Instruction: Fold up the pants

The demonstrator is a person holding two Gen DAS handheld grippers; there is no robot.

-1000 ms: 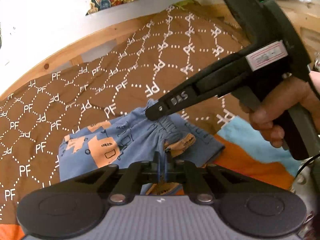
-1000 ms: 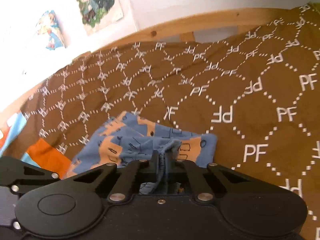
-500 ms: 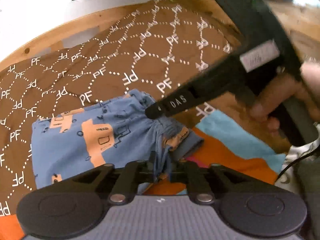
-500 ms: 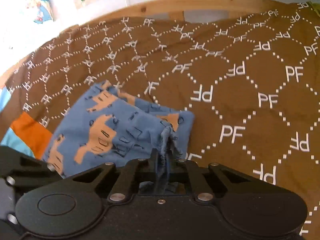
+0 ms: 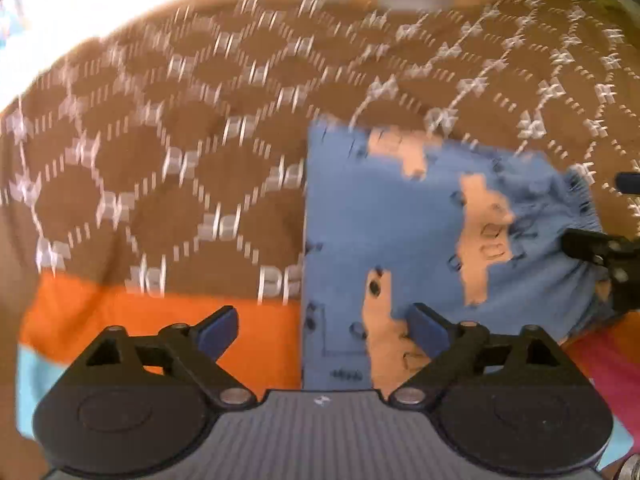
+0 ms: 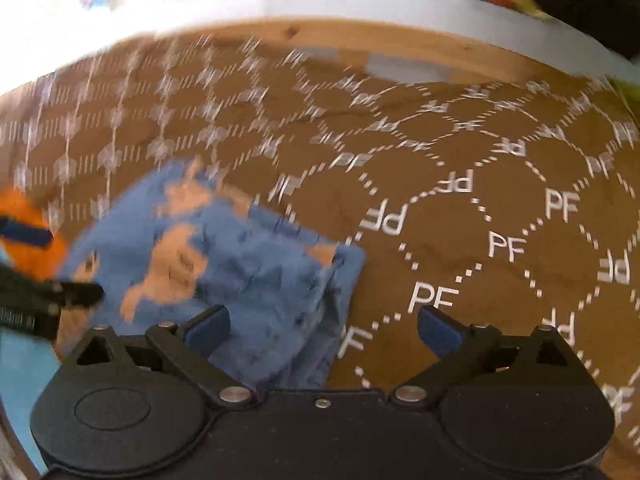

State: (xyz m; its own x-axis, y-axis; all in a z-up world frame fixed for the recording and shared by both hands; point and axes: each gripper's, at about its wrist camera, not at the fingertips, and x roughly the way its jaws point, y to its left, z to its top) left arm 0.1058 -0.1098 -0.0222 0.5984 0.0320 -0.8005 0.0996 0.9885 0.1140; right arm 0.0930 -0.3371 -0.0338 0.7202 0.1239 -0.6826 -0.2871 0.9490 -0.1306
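Left wrist view: the left gripper (image 5: 322,326) stands wide, holding nothing, its right finger (image 5: 426,330) over the near part of the pants (image 5: 380,216), its left finger over an orange strip (image 5: 160,320). The pants lie folded on the brown blanket (image 5: 160,152), their left edge straight. Bare blanket spreads left and beyond. In the right wrist view the right gripper (image 6: 322,326) is also spread wide and empty, straddling the pants' (image 6: 240,272) right edge; open blanket (image 6: 480,200) runs rightward to a wooden rail (image 6: 320,36).
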